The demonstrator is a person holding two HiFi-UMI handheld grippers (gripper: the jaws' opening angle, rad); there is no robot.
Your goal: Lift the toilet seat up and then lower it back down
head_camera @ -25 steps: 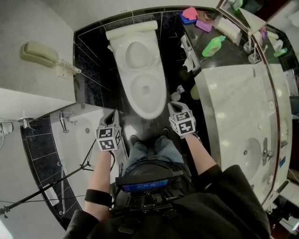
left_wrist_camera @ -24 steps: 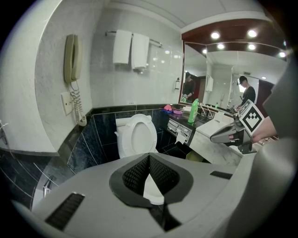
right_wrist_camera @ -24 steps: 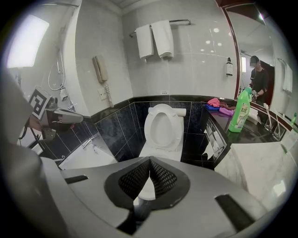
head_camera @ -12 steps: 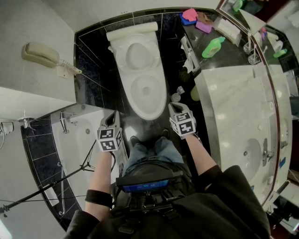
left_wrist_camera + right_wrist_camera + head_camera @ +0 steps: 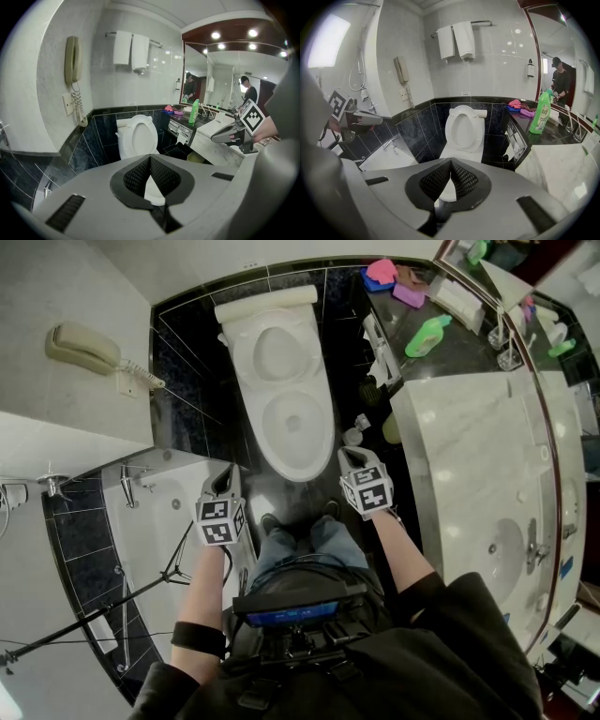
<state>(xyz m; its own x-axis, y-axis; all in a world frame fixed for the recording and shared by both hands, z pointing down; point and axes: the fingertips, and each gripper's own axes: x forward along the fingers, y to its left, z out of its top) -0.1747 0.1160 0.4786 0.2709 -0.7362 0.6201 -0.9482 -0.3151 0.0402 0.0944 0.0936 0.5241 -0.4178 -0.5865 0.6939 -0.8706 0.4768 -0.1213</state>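
Note:
The white toilet (image 5: 298,451) stands against the black tiled wall, straight ahead of me. Its seat (image 5: 277,348) is tipped up against the cistern, and the bowl rim lies bare below it. In the gripper views the raised seat (image 5: 140,136) (image 5: 461,125) faces me as an upright oval. My left gripper (image 5: 228,472) hovers by the bowl's front left, shut with nothing in it. My right gripper (image 5: 345,454) hangs by the front right, also shut and empty. Neither touches the toilet. Each gripper shows in the other's view, the right gripper (image 5: 216,138) and the left gripper (image 5: 377,120).
A wall phone (image 5: 84,348) hangs at the left, with a bathtub (image 5: 159,512) below it. At the right runs a marble vanity counter (image 5: 478,456) carrying a green bottle (image 5: 429,332). A paper holder (image 5: 380,352) and a small floor bottle (image 5: 354,432) sit beside the toilet. Towels (image 5: 457,40) hang above.

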